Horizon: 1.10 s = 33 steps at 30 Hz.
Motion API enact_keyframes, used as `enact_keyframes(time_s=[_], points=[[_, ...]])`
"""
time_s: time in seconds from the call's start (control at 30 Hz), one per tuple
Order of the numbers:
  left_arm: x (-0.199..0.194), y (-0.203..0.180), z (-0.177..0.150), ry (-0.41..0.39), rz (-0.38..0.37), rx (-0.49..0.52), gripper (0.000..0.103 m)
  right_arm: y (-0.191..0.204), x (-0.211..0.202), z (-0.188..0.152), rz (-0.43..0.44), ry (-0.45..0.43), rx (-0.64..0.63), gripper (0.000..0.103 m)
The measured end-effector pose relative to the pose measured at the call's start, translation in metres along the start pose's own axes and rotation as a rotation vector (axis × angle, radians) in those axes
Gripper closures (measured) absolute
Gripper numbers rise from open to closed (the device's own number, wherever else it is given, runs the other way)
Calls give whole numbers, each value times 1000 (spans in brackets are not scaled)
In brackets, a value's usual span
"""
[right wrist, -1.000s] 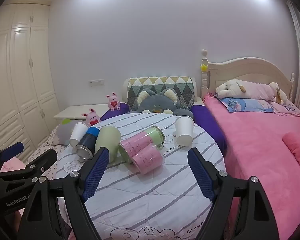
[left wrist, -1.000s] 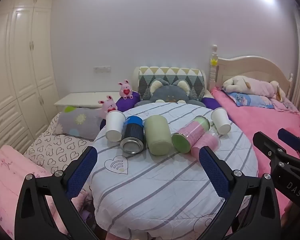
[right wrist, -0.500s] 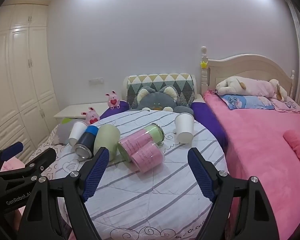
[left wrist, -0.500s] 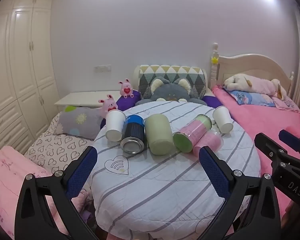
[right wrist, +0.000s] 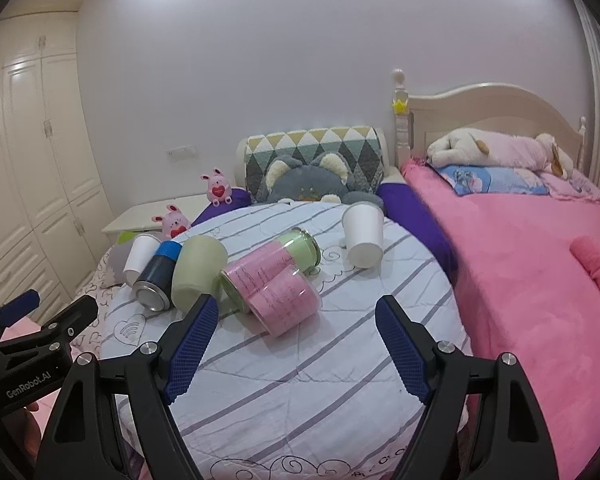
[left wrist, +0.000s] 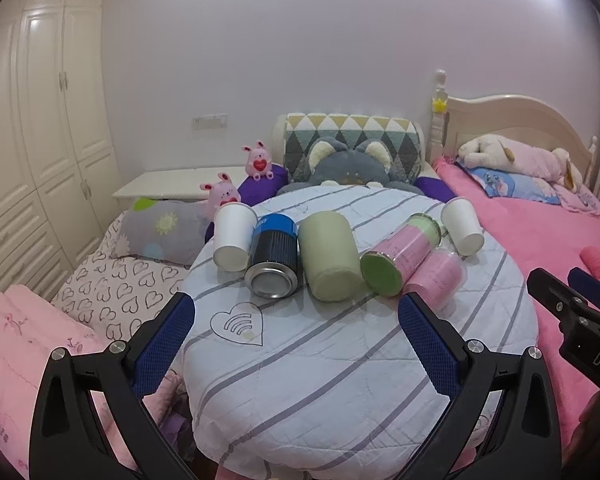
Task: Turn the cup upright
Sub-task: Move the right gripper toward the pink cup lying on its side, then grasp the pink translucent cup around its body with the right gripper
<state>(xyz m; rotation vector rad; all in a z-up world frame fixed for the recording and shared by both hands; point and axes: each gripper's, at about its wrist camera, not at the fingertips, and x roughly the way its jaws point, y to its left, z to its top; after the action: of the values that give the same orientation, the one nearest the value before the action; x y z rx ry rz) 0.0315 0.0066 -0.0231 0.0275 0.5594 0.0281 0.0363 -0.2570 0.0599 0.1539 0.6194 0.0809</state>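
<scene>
Cups lie tipped in a row across the far half of the round worktop (left wrist: 340, 360): white cup (left wrist: 232, 236) far left, pink cup (right wrist: 288, 300) nearest the right hand-held gripper (right wrist: 296, 344), spread, empty. Left hand-held gripper (left wrist: 296, 344) likewise spread, short of the row. Pink bed (right wrist: 520, 264) right; bare striped cloth near edge.

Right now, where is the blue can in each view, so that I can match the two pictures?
Left wrist view: the blue can lies left of centre, between a white cup and the pale green cup.
Right wrist view: the blue can lies at the far left of the row.
Shared landmark: the grey cat cushion.
</scene>
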Motion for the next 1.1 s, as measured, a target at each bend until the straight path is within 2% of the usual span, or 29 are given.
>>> enact_keyframes(time_s=[0.37, 0.53, 0.73, 0.97, 1.1], points=[[33, 1, 0, 50, 10, 7, 0, -7, 48, -10, 52, 124, 150, 21], [50, 1, 1, 50, 14, 21, 0, -12, 76, -19, 78, 191, 303, 21], [72, 5, 4, 56, -2, 32, 0, -9, 103, -25, 65, 205, 454, 21], [92, 11, 6, 66, -13, 35, 0, -11, 134, -28, 53, 237, 555, 21], [97, 10, 5, 68, -13, 46, 0, -17, 150, -29, 87, 265, 605, 21]])
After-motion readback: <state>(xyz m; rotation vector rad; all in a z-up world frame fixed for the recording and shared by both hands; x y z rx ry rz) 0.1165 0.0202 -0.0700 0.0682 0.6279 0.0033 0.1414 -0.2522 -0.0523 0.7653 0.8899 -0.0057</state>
